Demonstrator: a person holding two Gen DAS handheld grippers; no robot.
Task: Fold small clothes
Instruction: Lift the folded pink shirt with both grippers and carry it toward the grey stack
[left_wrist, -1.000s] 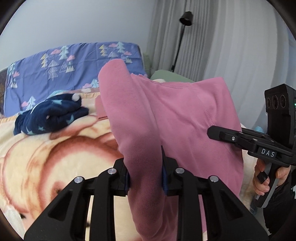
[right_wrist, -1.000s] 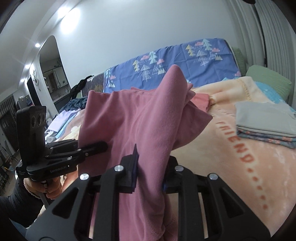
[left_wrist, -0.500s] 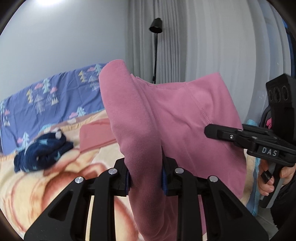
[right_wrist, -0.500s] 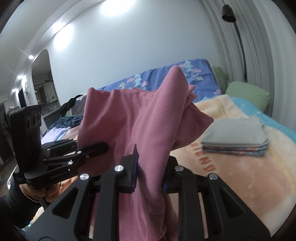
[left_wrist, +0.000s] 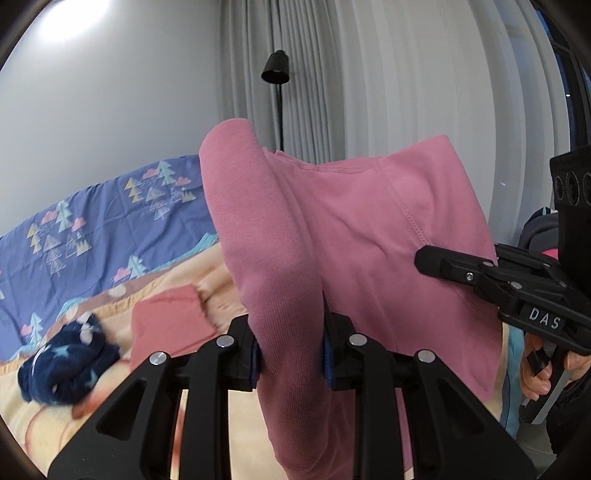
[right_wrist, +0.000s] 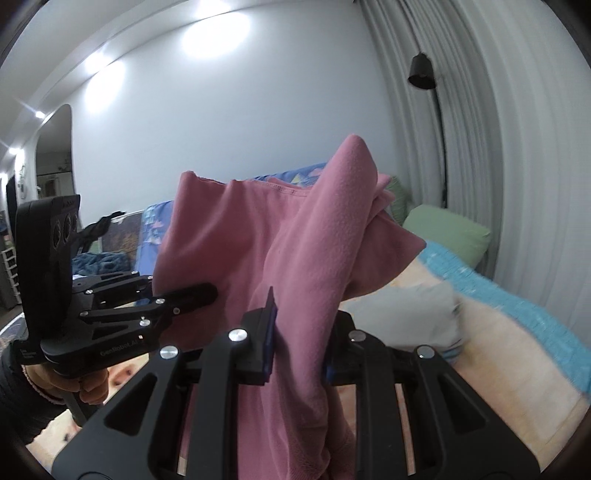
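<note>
Both tongs pinch the pink garment (left_wrist: 354, 229): right tongs (left_wrist: 436, 258) read "DAS", left tongs (right_wrist: 199, 291) "GenRobot.AI".

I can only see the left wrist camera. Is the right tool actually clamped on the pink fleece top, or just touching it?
Observer: Clamped. In the right wrist view, both pads of the right tool press on a bunched fold of the pink fleece top.
Operator: Good. Is anything already folded on the bed on that side?
Observer: Yes, a folded grey cloth stack, a little blurred, lies on the peach blanket to the right of the top.
Operator: And past that stack?
Observer: A green pillow lies beyond it, near the white curtain.
</note>
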